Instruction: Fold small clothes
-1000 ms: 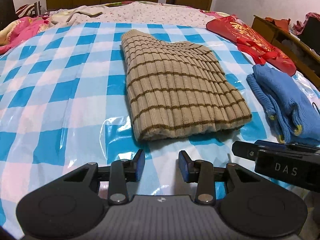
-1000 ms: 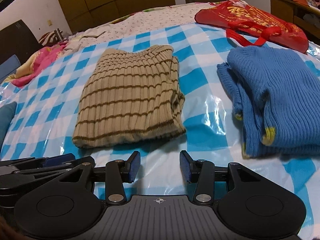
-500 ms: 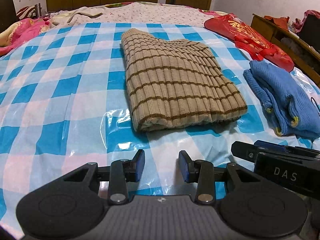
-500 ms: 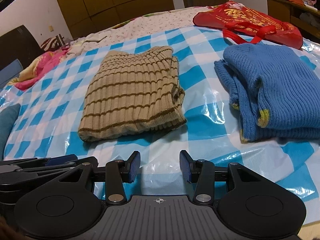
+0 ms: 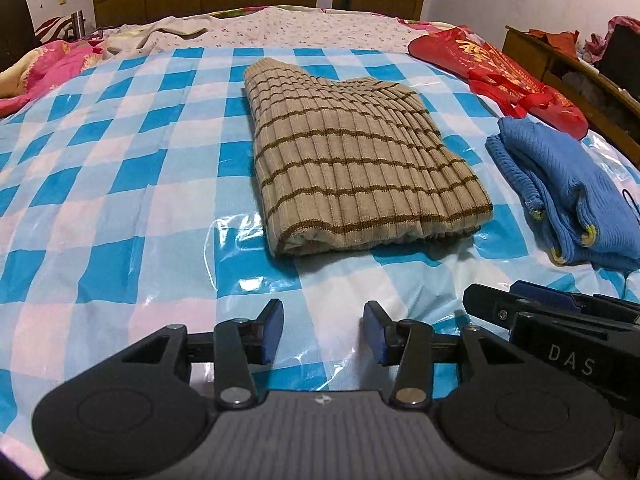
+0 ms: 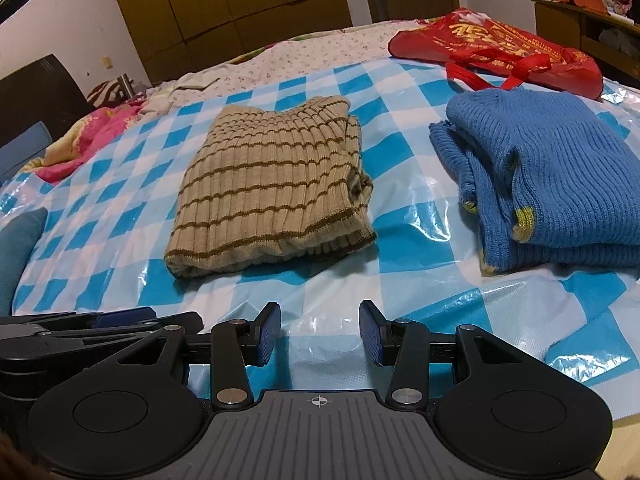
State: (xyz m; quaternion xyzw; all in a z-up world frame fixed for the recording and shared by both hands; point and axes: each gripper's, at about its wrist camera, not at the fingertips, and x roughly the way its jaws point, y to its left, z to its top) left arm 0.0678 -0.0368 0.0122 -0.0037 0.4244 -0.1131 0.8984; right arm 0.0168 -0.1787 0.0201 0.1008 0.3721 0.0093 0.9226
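**Two folded sweaters on the checked sheet, both grippers empty**

The beige striped sweater [image 5: 360, 164] lies folded on the blue-and-white checked plastic sheet [image 5: 120, 184] that covers the bed. To its right, apart from it, lies the blue sweater [image 6: 560, 176], also folded, and behind that one a red bag [image 6: 496, 44]. The left gripper [image 5: 323, 332] hangs above the sheet, in front of the near edge of the beige sweater; its jaws are opening and nothing is between them. The right gripper [image 6: 320, 334] is just beside it, jaws partly apart, also holding nothing.
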